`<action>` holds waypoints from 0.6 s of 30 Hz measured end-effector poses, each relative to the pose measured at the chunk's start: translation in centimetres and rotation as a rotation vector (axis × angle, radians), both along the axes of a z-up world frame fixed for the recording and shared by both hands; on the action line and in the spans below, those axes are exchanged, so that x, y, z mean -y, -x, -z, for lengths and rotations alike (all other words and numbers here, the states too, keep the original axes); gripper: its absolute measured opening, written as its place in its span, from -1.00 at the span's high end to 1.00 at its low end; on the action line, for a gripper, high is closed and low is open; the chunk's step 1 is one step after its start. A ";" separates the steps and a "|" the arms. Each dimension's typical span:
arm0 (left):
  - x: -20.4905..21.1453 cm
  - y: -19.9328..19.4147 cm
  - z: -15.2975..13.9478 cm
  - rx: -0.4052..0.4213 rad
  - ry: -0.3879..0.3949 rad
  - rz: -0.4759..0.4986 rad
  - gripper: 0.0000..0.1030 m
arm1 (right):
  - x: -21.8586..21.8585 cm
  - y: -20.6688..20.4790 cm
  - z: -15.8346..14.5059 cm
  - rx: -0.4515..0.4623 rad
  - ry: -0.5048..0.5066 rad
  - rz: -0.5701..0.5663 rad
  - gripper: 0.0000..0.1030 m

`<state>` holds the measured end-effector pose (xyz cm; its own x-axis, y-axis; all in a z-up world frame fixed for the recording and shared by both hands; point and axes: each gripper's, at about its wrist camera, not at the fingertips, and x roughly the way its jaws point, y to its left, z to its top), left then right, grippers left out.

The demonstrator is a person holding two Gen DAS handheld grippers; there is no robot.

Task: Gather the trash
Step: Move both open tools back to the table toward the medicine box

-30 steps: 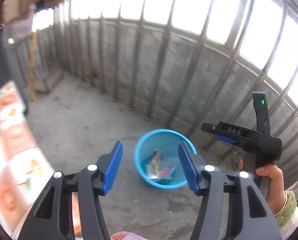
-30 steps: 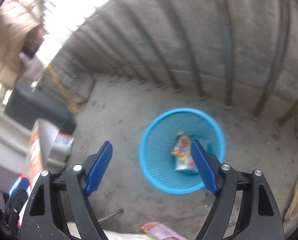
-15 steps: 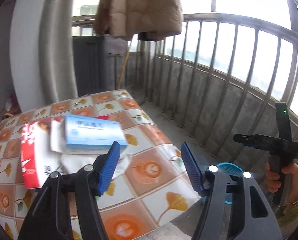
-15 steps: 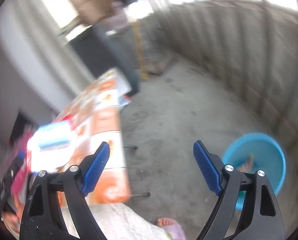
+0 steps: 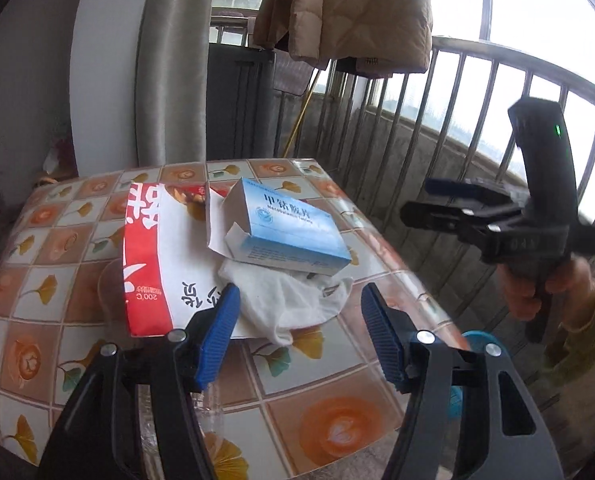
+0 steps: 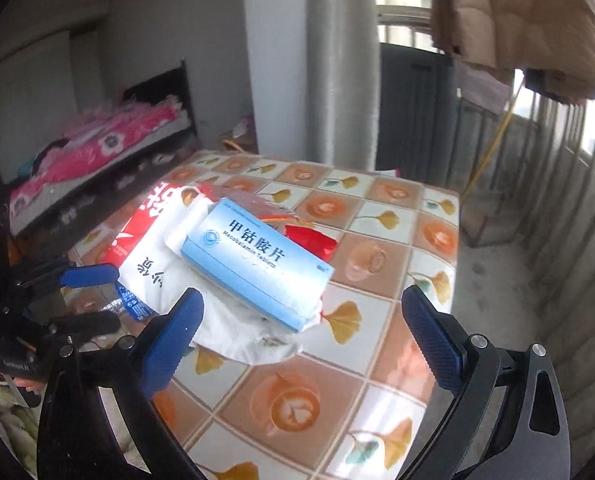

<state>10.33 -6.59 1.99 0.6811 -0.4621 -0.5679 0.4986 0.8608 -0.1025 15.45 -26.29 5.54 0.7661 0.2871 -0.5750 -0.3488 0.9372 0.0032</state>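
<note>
Facing the worktop (image 5: 329,432) from its near corner, both grippers hang over it with nothing between their jaws. Left gripper (image 5: 297,336): jaws moderately apart, empty. Right gripper (image 6: 301,332): jaws spreading wide, empty, lined up toward the blue medicine box (image 6: 253,264).

Trash on the worktop, all uncollected: the blue medicine box, one end flap open, lying on a crumpled white tissue (image 5: 289,300); under both, a red and white paper bag (image 5: 149,256) lying flat. A clear plastic bottle (image 5: 209,420) shows faintly near the left jaws; hard to read.

Blue bin (image 5: 473,338) sits on the floor past the worktop's right edge, mostly hidden behind the left gripper; contents not visible from here. My read: at least three pieces left to carry over.

Room: pile sits mid-worktop, well clear of every edge, open tiled surface around it. Right-hand edge drops to bare concrete floor, then the railing (image 5: 477,128). Coat (image 5: 345,12) hangs well above.
</note>
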 end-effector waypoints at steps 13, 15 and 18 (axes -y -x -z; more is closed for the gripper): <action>3.1 0.2 4.5 0.137 -0.328 -0.017 0.00 | -6.9 -4.6 2.5 -0.044 0.352 -0.364 -0.85; 3.3 0.0 5.0 0.149 -0.361 -0.040 0.08 | -7.4 -5.3 2.9 -0.054 0.378 -0.378 -0.85; 3.5 -0.3 5.4 0.138 -0.367 -0.048 0.17 | -7.7 -6.1 3.3 -0.061 0.387 -0.385 -0.85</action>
